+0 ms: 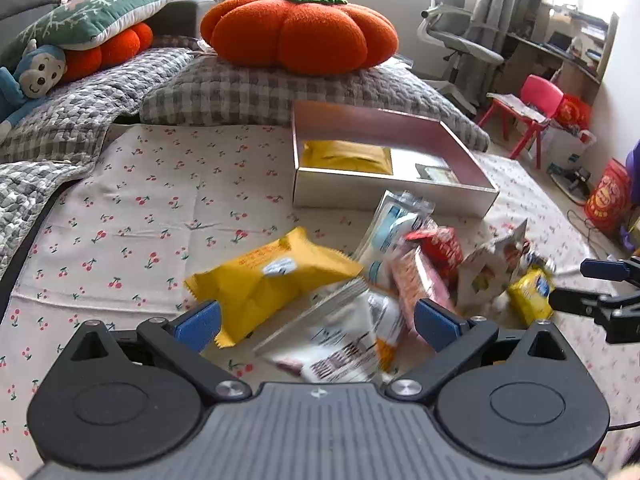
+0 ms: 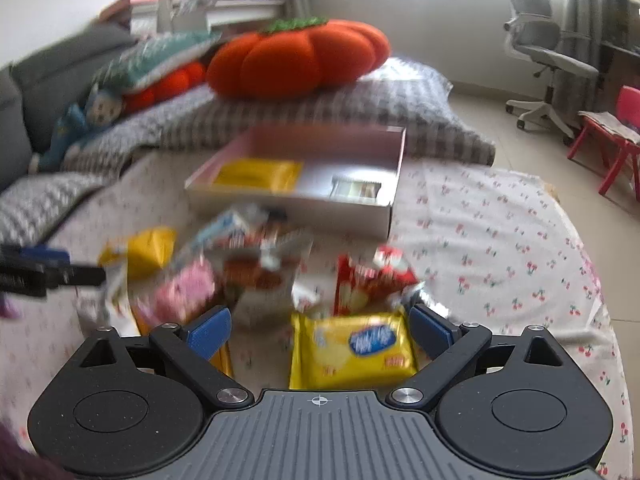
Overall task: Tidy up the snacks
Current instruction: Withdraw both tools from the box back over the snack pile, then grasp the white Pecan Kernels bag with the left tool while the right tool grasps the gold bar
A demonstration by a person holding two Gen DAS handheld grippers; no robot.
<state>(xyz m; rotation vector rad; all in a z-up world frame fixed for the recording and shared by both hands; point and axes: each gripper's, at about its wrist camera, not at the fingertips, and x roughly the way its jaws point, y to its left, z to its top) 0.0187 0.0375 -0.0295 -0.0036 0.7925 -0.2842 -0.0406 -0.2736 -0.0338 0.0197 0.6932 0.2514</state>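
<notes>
Left gripper [image 1: 318, 322] jaws spread wide above snack pile [image 1: 400, 276] near cloth [image 1: 140, 220] front edge. Open box [image 1: 400, 194] behind pile, yellow packet [image 1: 346, 156] inside.

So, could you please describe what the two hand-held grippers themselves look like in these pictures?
Both look alike. The left hand-held gripper and the right hand-held gripper each have a grey ribbed centre plate with a small crosshair mark, two round black housings, black link arms on silver pivot screws, and blue fingertip pads. No cables or sleeves are clearly visible.
</notes>
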